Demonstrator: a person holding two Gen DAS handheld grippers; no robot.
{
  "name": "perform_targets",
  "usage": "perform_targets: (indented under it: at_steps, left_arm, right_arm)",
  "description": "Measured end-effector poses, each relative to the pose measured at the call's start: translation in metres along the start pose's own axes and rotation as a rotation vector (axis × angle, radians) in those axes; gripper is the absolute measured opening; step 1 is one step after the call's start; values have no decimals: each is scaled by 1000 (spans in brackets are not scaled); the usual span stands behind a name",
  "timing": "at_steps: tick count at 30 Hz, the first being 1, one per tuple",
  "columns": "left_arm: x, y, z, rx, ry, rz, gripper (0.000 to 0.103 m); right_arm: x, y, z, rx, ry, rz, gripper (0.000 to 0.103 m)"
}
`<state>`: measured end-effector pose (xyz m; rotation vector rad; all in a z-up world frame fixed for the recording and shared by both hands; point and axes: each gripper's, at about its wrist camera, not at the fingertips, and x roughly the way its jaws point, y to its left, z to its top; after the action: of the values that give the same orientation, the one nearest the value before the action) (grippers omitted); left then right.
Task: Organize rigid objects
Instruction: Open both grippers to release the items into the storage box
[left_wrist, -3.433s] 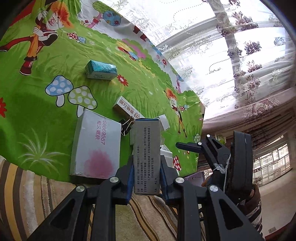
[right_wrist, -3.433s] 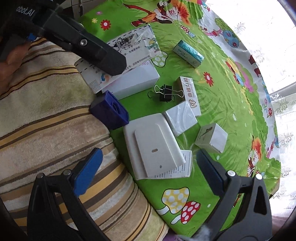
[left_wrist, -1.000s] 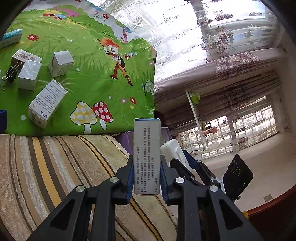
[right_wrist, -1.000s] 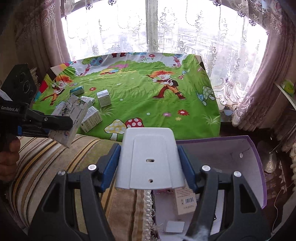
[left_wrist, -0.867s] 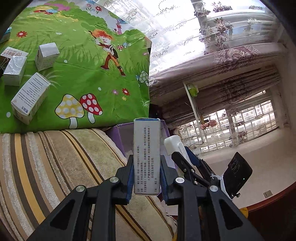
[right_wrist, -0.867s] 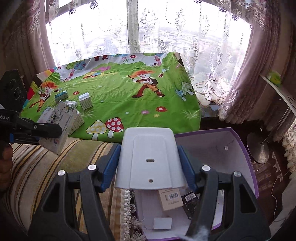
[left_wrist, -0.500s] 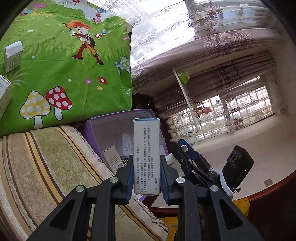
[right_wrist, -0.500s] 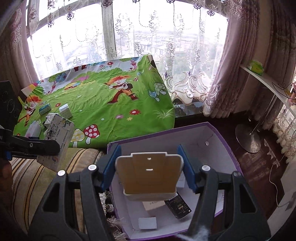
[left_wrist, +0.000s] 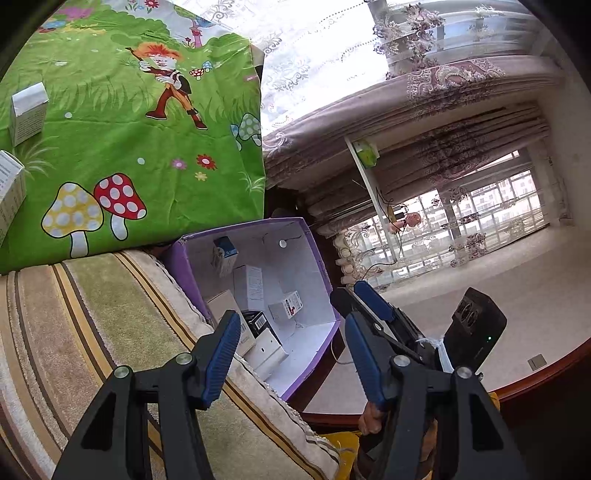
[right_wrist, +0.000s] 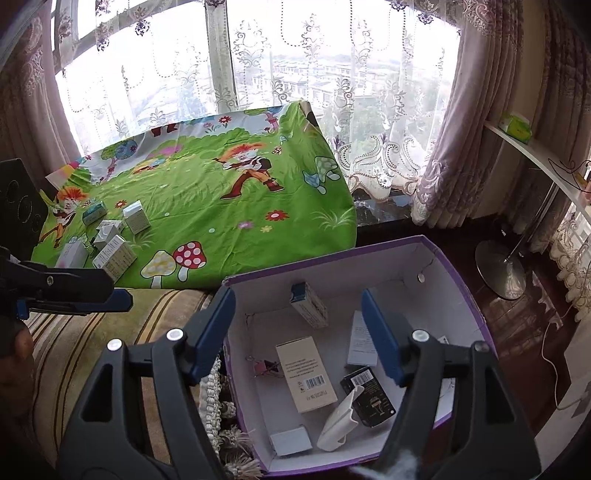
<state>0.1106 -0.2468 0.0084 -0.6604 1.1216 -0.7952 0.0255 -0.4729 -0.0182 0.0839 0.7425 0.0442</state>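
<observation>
Both of your hand-held grippers, left (left_wrist: 291, 354) and right (right_wrist: 297, 334), are now hanging open and empty, their loads lying in the purple box (right_wrist: 463, 280), leaving small boxes (right_wrist: 114, 256) at ten o'clock waiting on the table (right_wrist: 229, 206).

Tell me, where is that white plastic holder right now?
In the right wrist view, the white plastic holder lies inside the purple cardboard box, near its front wall, leaning against a black box with a barcode.
</observation>
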Motion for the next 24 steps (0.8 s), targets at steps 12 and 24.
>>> perform_targets:
  at_steps: [12, 24]
  left_arm:
    - [-35, -12, 0, 126, -122, 91, 60]
    - [-93, 14, 7, 106, -266, 216, 60]
  right_arm:
    - [1, 29, 1, -60, 8, 46, 74]
    - [7, 68, 0, -125, 38, 122, 80]
